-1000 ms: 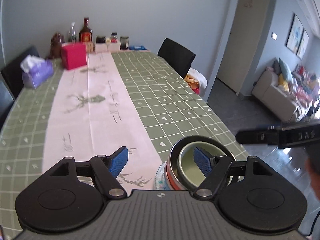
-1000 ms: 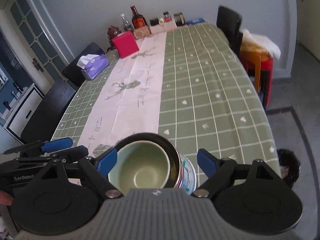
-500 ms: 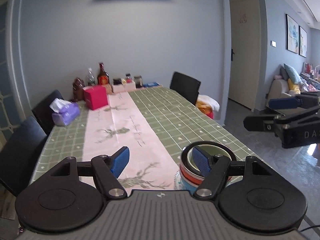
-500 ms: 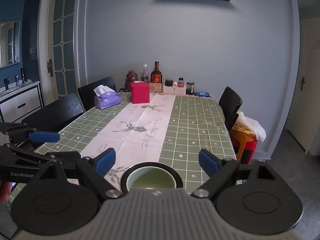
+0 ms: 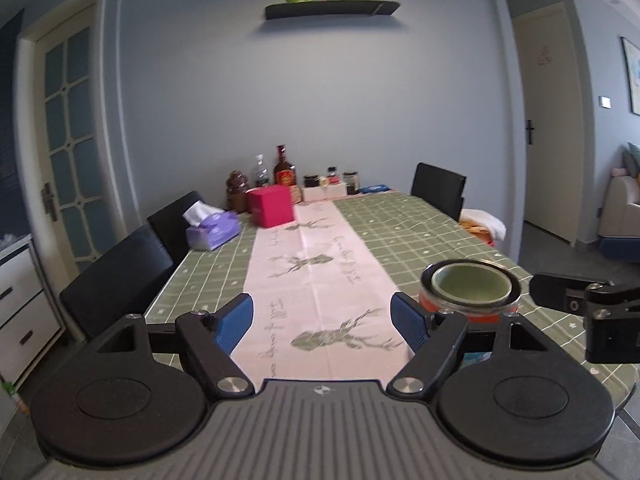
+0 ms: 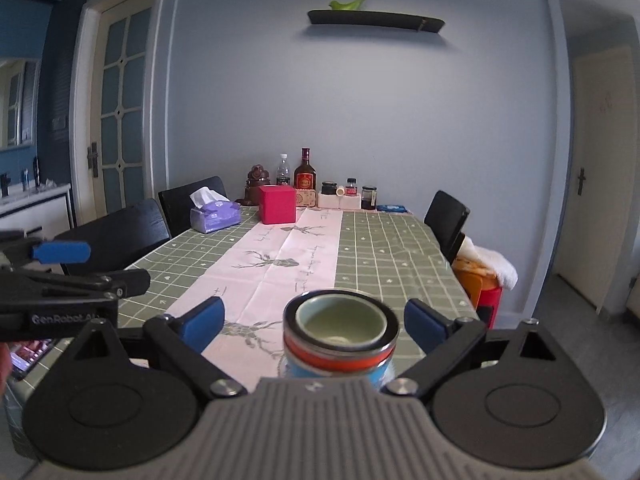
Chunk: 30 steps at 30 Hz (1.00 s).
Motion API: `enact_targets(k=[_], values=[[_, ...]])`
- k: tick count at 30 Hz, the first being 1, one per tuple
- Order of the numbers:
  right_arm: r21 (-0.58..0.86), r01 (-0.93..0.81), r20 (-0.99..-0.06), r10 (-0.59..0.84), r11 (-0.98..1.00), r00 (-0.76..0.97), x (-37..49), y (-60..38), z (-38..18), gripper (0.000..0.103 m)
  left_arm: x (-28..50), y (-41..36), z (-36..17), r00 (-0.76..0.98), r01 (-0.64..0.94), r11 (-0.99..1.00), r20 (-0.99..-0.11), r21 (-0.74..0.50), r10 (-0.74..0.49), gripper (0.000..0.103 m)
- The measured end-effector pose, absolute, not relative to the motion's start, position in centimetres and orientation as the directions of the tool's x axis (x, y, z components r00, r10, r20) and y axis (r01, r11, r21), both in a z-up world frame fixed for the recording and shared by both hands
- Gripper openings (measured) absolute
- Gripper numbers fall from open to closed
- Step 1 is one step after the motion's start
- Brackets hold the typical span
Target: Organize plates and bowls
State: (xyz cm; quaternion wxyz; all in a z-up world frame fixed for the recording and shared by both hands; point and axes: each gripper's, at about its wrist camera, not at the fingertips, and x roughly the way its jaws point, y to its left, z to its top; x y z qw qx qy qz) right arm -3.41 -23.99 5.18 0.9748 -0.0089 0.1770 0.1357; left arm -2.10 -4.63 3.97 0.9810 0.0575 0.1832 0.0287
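Note:
A stack of bowls (image 6: 341, 338) stands at the near end of the table: a pale green bowl (image 6: 341, 322) sits inside a steel-rimmed bowl with a red band, on blue-patterned dishes. The stack also shows in the left wrist view (image 5: 471, 291). My right gripper (image 6: 316, 325) is open and empty, held behind the stack with the stack between its blue pads. My left gripper (image 5: 326, 323) is open and empty, to the left of the stack over the pink runner.
The table (image 5: 420, 236) has a green checked cloth and a pink runner (image 5: 316, 264). At the far end stand a red box (image 5: 270, 211), a tissue box (image 5: 212, 232), bottles and jars (image 5: 285, 172). Black chairs (image 5: 120, 280) line both sides.
Both grippers have pulled back and levelled out, from looking down onto the stack to looking along the table. The stack has stayed in place. Both grippers remain open.

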Motion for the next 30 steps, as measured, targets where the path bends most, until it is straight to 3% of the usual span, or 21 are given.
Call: enact_targets(k=[9,18,30], values=[[-0.016,-0.194,-0.326,0.179,0.981,0.928,-6.0,-22.3,1.8,0.096,-3.5,-3.8,0.7,0.905,-0.092,0.993,-0.41,0.07,0.113,0.092],[0.056,-0.146,-0.482,0.155,0.988,0.862,-4.2,-22.3,-1.9,0.097,-3.8,-3.6,-3.0,0.843,-0.112,0.991,-0.521,0.078,0.137,0.092],[0.066,-0.141,-0.468,0.156,0.988,0.87,-5.9,-22.5,-2.1,0.097,-5.3,-4.6,-2.7,0.859,-0.087,0.992,-0.497,0.093,0.122,0.092]])
